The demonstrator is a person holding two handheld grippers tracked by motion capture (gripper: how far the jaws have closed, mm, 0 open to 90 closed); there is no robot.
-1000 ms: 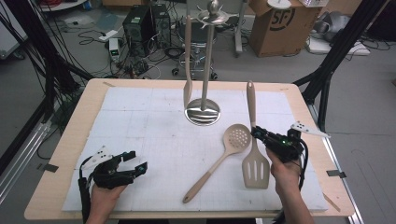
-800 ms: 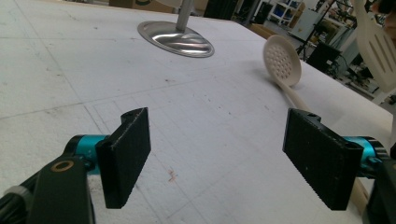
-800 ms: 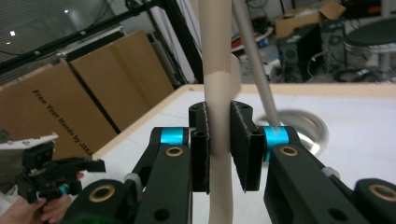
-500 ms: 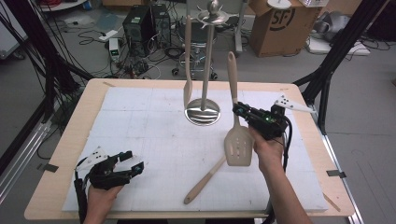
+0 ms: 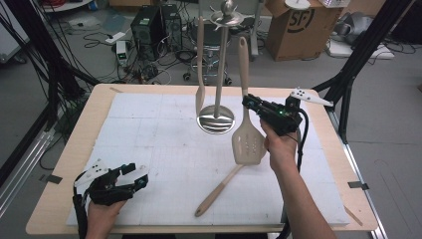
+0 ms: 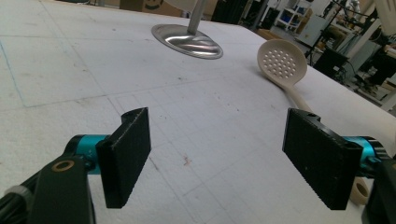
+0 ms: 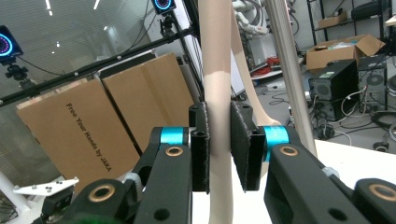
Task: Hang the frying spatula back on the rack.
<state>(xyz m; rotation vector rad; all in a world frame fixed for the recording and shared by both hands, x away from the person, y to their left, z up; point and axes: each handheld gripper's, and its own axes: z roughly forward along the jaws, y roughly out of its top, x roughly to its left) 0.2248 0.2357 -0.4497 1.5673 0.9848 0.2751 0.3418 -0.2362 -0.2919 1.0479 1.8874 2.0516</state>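
R gripper [image 5: 249, 102] clamps the slotted spatula [image 5: 247, 142] by its handle, pads pressed on both sides; blade hangs below the fingers, handle tip above, just beside the rack pole [image 5: 222, 64]. L gripper [image 5: 130, 173] jaws wide apart w/ nothing between; skimmer spoon [image 6: 282, 58] lies beyond its fingers.

Beige slotted spatula [image 5: 247, 134], upright, aloft
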